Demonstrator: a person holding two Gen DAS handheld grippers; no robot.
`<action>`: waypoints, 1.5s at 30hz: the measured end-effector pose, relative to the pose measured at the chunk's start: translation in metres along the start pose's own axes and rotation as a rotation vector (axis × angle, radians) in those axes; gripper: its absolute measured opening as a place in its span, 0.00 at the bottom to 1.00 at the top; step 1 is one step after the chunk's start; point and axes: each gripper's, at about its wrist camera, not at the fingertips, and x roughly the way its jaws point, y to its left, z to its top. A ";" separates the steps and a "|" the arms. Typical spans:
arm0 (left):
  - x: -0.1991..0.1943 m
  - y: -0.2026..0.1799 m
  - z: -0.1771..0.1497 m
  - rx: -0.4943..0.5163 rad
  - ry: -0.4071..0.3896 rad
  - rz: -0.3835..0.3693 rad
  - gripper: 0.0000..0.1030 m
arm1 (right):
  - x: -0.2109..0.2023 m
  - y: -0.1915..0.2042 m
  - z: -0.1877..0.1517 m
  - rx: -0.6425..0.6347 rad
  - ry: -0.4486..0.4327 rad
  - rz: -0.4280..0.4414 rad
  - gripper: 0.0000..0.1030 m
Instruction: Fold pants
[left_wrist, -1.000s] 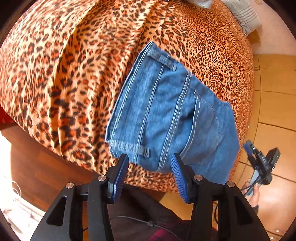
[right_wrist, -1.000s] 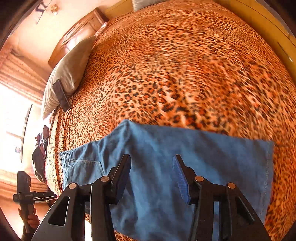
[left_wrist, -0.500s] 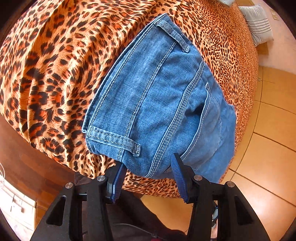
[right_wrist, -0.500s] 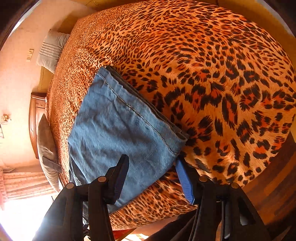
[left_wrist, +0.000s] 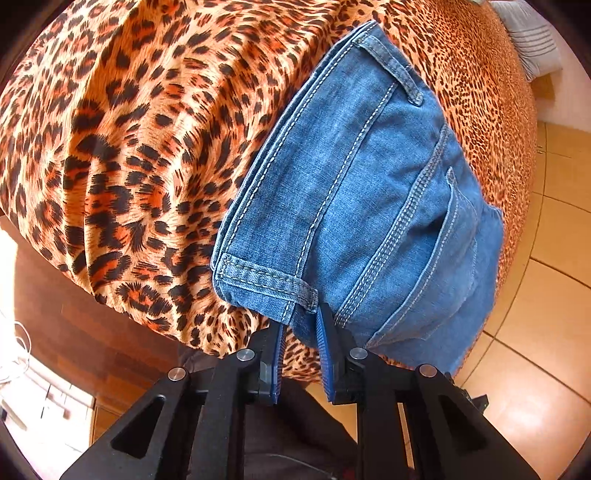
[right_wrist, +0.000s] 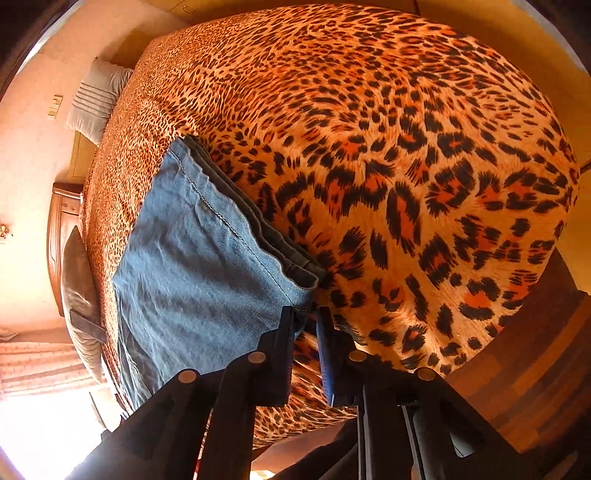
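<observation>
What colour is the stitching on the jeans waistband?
Pale, whitish thread against the blue denim of the jeans, clearest in the left wrist view.

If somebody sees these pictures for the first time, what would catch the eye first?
Probably the leopard-print bedspread, which fills most of both views. Next, the blue jeans lying near its edge, with the left gripper closed on the waistband corner and the right gripper closed on the hem corner.
</observation>
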 end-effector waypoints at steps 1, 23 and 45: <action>-0.005 0.000 -0.001 0.029 0.019 -0.008 0.28 | -0.008 0.001 0.003 -0.012 -0.016 -0.007 0.17; 0.020 -0.080 0.077 0.185 -0.104 0.310 0.29 | 0.075 0.153 0.120 -0.468 -0.022 -0.191 0.16; 0.059 -0.337 0.006 0.933 0.024 0.294 0.66 | -0.006 -0.040 -0.045 0.224 -0.090 0.330 0.61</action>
